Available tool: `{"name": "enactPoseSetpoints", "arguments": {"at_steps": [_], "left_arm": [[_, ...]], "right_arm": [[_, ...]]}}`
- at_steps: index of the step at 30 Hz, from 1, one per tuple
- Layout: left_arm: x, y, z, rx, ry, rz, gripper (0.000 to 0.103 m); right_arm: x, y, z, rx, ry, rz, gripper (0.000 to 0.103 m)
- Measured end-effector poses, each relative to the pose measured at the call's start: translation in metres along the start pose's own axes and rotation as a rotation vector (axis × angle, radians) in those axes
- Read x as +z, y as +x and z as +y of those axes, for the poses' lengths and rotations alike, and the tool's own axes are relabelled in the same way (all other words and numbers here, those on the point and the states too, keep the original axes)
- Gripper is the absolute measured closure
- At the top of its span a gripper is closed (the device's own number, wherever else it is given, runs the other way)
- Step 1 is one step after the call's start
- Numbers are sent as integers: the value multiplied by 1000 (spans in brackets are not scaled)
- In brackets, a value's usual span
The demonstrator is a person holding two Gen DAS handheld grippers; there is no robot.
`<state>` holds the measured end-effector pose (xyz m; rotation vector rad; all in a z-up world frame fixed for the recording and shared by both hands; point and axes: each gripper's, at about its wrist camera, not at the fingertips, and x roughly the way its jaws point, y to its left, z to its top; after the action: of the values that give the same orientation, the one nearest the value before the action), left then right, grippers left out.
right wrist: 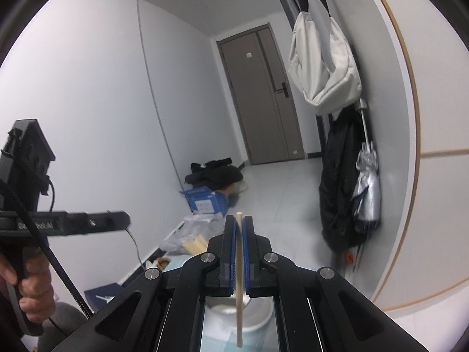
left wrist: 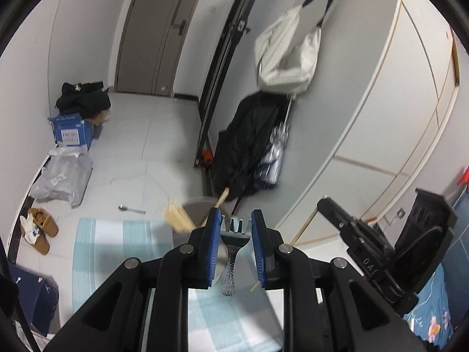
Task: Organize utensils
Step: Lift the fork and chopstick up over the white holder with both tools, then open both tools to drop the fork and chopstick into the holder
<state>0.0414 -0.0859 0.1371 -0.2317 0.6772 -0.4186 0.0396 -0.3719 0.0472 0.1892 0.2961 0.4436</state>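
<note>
My left gripper [left wrist: 233,225] is shut on a steel fork [left wrist: 231,259], tines forward, textured handle hanging down over a grey utensil cup [left wrist: 198,206]. The cup holds several wooden chopsticks [left wrist: 178,220]. My right gripper [right wrist: 239,225] is shut on a single wooden chopstick [right wrist: 239,278], held upright above a white cup [right wrist: 249,314]. The right gripper also shows in the left wrist view [left wrist: 351,234], to the right, with its chopstick [left wrist: 307,223]. The left gripper shows at the left of the right wrist view [right wrist: 88,223].
A teal-and-white checked cloth [left wrist: 117,252] covers the table. A steel spoon [left wrist: 132,209] lies on the floor beyond it. A blue box [left wrist: 71,130], grey bags [left wrist: 63,176] and shoes [left wrist: 39,228] sit along the left wall. A black coat [left wrist: 249,143] and umbrella hang at right.
</note>
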Motion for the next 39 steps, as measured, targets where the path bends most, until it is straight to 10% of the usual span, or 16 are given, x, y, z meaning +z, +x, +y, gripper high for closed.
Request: {"name": "enactPoseSetpoints", "arguments": {"at_steps": [18,39], "left_arm": [[42,47,32,58,-74,-74,86],[19,91,44,77,-7,27,86]], "right_arm": [[71,68,0,27,-57,-95,99],[20,106,6,35,-148,-32,99]]}}
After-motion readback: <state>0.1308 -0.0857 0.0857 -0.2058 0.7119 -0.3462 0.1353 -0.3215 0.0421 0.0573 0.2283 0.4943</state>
